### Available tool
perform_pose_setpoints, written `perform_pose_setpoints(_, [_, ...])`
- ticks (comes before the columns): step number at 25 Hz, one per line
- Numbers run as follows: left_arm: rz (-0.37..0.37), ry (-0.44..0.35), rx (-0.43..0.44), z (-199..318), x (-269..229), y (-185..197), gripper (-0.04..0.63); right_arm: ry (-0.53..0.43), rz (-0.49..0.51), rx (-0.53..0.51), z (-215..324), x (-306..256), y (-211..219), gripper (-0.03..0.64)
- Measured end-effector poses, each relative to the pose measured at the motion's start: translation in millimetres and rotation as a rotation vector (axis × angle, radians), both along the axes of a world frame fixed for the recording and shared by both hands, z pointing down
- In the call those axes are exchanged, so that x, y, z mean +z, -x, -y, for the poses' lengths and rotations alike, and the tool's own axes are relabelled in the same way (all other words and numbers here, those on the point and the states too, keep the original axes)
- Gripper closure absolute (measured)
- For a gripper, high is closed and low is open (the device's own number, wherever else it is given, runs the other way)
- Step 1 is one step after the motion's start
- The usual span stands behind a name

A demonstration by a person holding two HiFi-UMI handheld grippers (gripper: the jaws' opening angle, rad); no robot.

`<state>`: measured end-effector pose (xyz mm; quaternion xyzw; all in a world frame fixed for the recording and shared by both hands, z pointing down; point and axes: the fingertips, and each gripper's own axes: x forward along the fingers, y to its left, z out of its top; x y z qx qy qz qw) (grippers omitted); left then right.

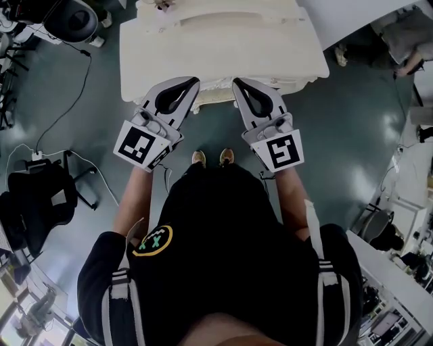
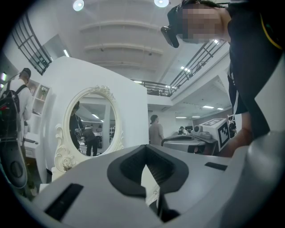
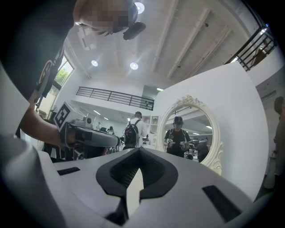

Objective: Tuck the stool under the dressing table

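Observation:
The cream dressing table point(image 1: 223, 40) stands in front of me, with its oval mirror point(image 2: 91, 122) in a carved white frame point(image 3: 189, 133). A carved cream edge point(image 1: 223, 86) shows just under the table's front edge, between the grippers; I cannot tell whether it is the stool. My left gripper point(image 1: 191, 82) points level at the table's front edge, shut, with nothing in it point(image 2: 146, 162). The right gripper point(image 1: 238, 82) is beside it, likewise shut and holding nothing point(image 3: 137, 171). My shoes point(image 1: 212, 158) stand on the floor just short of the table.
A black office chair point(image 1: 34, 196) and cables point(image 1: 64, 115) are on the grey floor at left. A round black object point(image 1: 71, 20) is at the far left. A white desk point(image 1: 396, 274) with clutter runs along the right. Other people stand in the room point(image 2: 156, 131).

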<state>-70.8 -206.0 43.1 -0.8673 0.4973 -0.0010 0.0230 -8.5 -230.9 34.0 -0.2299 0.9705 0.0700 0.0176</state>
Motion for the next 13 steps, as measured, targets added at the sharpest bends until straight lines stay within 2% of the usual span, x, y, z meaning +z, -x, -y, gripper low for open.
perform_pose_setpoints(13, [0.005, 0.003, -0.002, 4.0, 1.7, -2.7, 0.577, -0.001, -0.003, 0.000, 3.8, 0.4, -3.0, 0.597])
